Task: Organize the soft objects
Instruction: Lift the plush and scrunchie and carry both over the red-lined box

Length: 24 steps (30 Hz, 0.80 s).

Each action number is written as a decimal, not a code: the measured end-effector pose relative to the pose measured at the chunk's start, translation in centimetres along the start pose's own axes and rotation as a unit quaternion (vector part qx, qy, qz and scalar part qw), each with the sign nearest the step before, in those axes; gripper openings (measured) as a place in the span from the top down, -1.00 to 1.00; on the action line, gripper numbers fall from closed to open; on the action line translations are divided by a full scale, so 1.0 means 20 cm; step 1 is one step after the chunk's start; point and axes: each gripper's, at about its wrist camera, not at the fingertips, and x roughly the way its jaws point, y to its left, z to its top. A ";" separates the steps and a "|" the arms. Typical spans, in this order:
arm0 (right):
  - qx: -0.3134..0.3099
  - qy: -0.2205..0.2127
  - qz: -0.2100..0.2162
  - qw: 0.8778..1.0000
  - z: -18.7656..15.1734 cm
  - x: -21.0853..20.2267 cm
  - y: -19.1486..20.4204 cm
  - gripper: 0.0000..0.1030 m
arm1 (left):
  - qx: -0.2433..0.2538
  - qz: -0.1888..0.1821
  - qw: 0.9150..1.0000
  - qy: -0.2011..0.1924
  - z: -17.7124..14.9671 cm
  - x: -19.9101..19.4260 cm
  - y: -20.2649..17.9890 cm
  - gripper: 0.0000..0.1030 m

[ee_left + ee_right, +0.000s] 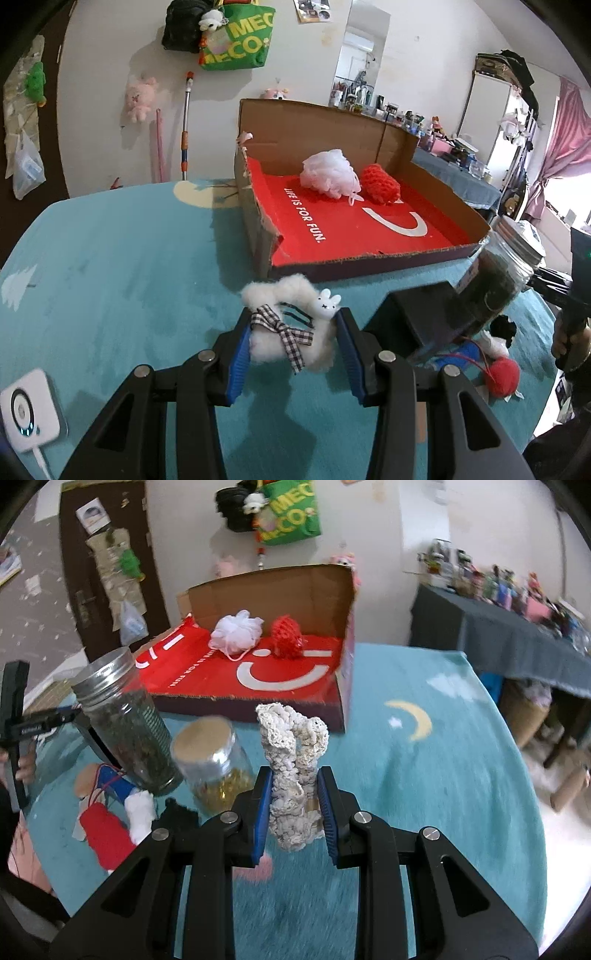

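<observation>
My left gripper (293,343) is shut on a fluffy white hair tie (291,332) with a checked bow and a small white rabbit, just above the teal blanket in front of the box. My right gripper (293,805) is shut on a cream crocheted piece (293,775) and holds it upright above the blanket. The open cardboard box (369,254) with a red floor holds a white mesh pouf (328,175) and a red knitted piece (380,184); both also show in the right wrist view, the pouf (236,629) and the red piece (288,638).
A tall dark-filled glass jar (122,723) and a short jar with a cork lid (212,764) stand left of my right gripper. Red, white and black soft items (122,823) lie beside them. A white device (26,410) lies at the near left. A dark-clothed table (517,638) stands right.
</observation>
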 end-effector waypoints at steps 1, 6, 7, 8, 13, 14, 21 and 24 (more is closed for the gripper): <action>-0.005 0.002 0.001 1.000 0.01 0.02 0.00 0.54 | 0.000 -0.002 1.000 0.002 0.01 0.01 0.01 0.10; -0.004 0.014 0.031 0.999 0.06 0.08 -0.05 0.54 | 0.008 -0.020 1.000 0.002 0.04 0.04 0.01 0.10; -0.009 0.015 0.035 0.999 0.07 0.09 -0.05 0.54 | 0.010 -0.024 1.000 0.002 0.05 0.04 0.01 0.10; -0.014 0.014 0.038 0.999 0.08 0.09 -0.05 0.54 | 0.011 -0.027 1.000 0.002 0.06 0.04 0.01 0.10; -0.015 0.014 0.082 0.996 0.14 0.11 -0.08 0.54 | 0.024 -0.054 0.998 -0.003 0.10 0.03 -0.01 0.10; -0.014 0.014 0.088 0.996 0.15 0.11 -0.08 0.54 | 0.028 -0.057 0.998 -0.004 0.12 0.03 -0.02 0.10; -0.009 0.002 0.126 0.992 0.25 0.13 -0.07 0.54 | 0.046 -0.074 0.996 -0.014 0.25 0.04 -0.10 0.10; -0.011 0.001 0.134 0.991 0.33 0.16 -0.05 0.54 | 0.052 -0.078 0.996 -0.012 0.33 0.08 -0.15 0.10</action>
